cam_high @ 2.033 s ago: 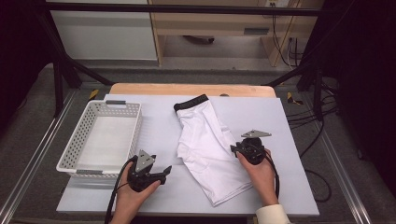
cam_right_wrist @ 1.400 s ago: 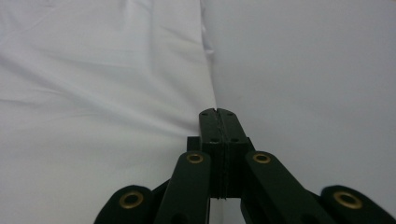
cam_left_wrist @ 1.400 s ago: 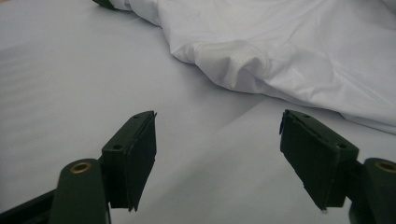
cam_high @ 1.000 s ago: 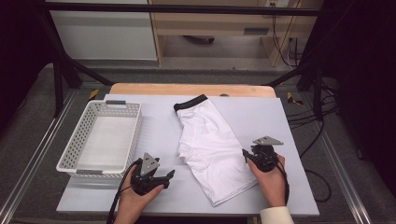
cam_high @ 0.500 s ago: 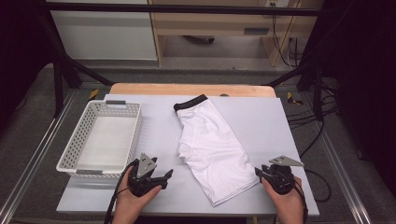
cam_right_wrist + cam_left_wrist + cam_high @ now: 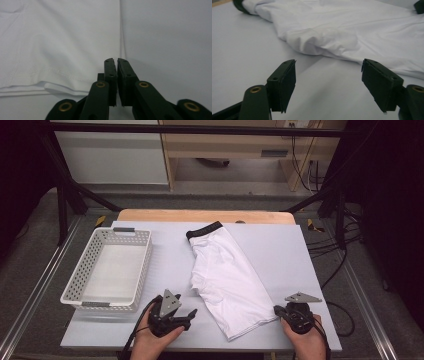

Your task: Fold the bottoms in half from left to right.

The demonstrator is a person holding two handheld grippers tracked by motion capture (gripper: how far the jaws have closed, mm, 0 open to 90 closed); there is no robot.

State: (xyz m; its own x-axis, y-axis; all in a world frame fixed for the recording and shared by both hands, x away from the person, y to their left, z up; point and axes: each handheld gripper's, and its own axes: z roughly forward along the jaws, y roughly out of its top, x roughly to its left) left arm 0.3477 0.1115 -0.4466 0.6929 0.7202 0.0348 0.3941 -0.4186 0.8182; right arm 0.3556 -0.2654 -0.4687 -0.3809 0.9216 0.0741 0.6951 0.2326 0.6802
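Your right gripper (image 6: pixel 278 310), jaws just closed at the hem corner of the white shorts (image 6: pixel 227 277) lying diagonally mid-table, is nearer than your wide-spread left gripper (image 6: pixel 190 316).

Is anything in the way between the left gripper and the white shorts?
No, nothing visible is. The left gripper has its jaws open and points at the shorts, with just bare table in between. In the high view the left gripper sits a little to the left of the shorts, not touching them.
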